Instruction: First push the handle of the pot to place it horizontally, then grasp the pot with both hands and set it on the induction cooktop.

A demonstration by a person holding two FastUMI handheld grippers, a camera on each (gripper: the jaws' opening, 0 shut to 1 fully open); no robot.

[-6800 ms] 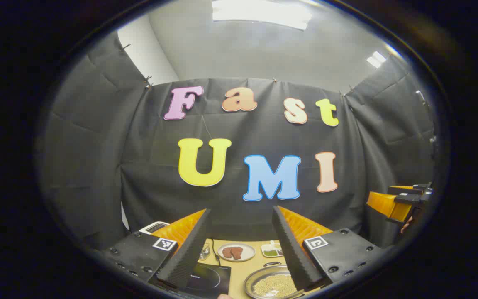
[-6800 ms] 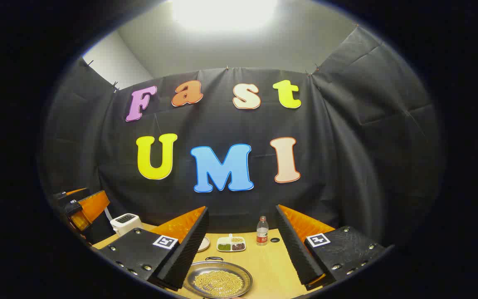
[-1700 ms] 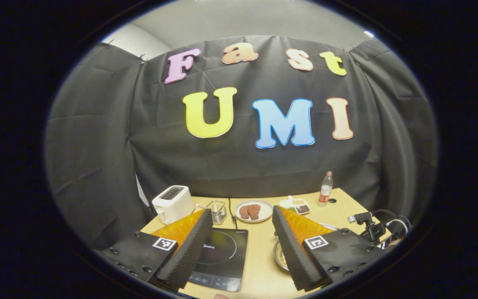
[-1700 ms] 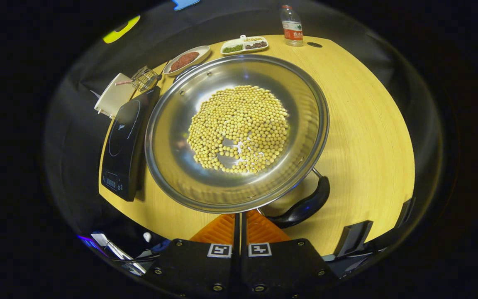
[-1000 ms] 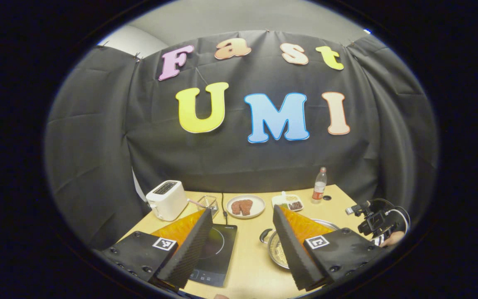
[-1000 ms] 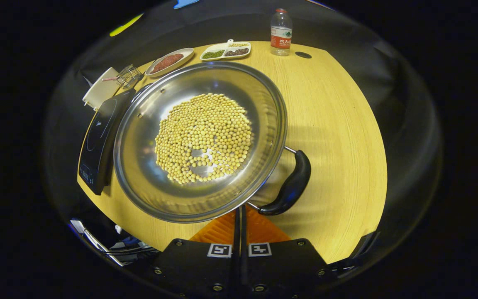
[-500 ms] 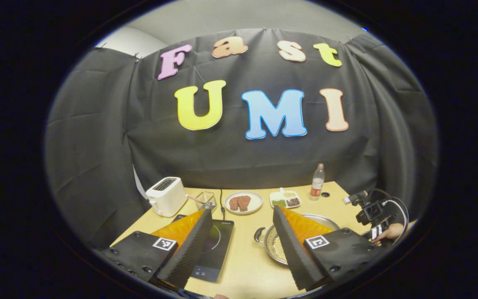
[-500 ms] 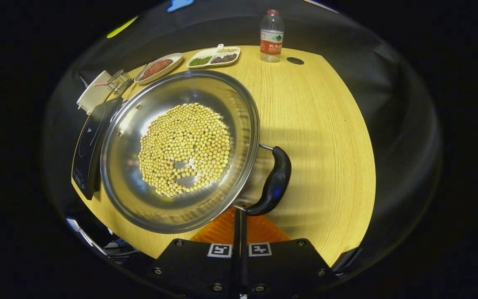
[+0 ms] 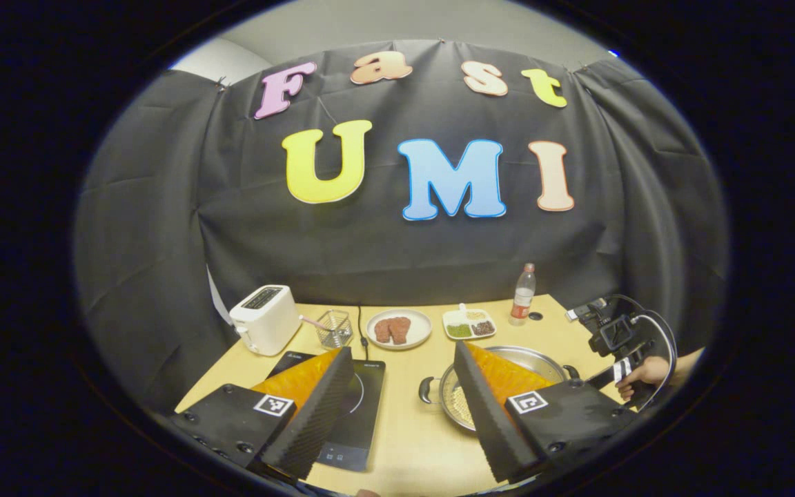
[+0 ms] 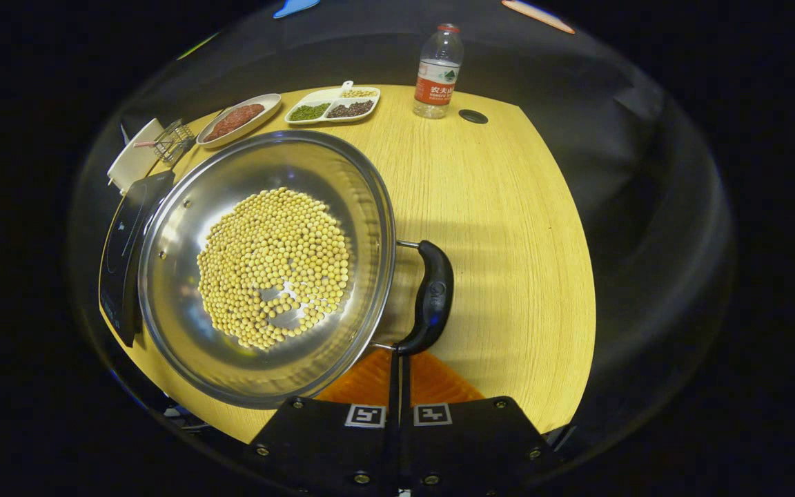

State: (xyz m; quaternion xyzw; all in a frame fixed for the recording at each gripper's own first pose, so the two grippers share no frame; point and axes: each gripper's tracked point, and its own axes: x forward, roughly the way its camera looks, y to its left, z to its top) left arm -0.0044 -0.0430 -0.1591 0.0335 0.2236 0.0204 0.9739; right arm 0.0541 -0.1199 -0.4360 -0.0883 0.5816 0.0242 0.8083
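Right gripper view, beans (image 10: 273,266) in pot (image 10: 183,207), black handle (image 10: 432,297)

**A mock kitchen set up inside a recording booth**

Black cloth (image 9: 397,255) is hanging as walls on all sides, closing in one wooden desk (image 10: 508,228). Kitchen things are sitting on it: a toaster (image 9: 264,319), a cooktop (image 9: 352,414), a steel pot (image 10: 266,266) holding beans, a plate of meat (image 9: 398,328), a divided dish (image 10: 332,105) and a water bottle (image 10: 437,72). A plain ceiling is showing above the cloth.
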